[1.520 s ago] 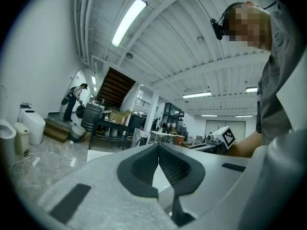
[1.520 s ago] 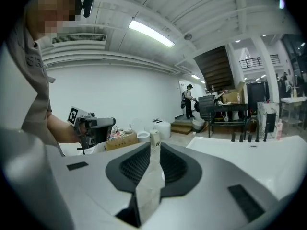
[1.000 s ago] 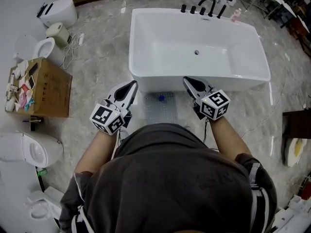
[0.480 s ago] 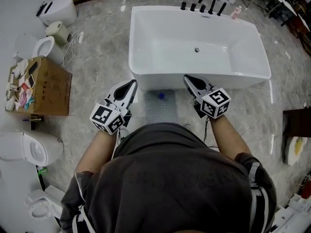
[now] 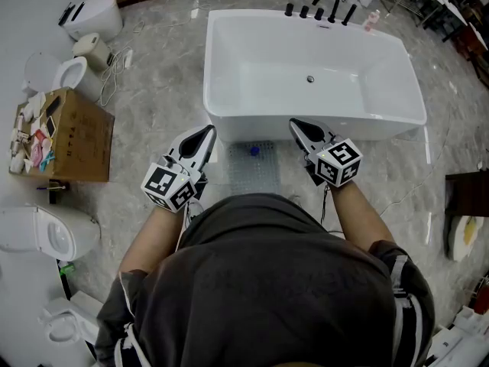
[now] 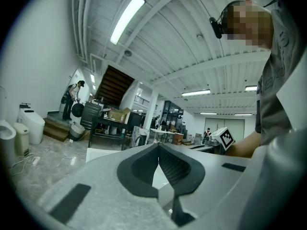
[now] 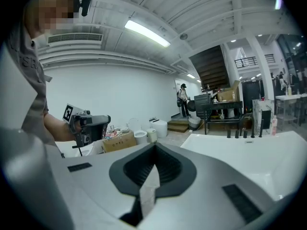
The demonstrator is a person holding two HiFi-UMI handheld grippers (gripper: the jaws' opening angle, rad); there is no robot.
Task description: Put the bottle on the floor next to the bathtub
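Pink bottle (image 5: pixel 372 20) stands far ahead of both jaws, by the bathtub (image 5: pixel 252 127) far end; floor or rim, I cannot tell. Since a moment ago the left gripper (image 5: pixel 207 131) and right gripper (image 5: pixel 295 125) have hardly moved. Their jaws are pinched together on nothing, so nobody is carrying the bottle.

Head view looks steeply down on the bathtub (image 5: pixel 260 82), which both upward-tilted gripper views also catch.

Box (image 5: pixel 70 138) left of bathtub (image 5: pixel 260 127)
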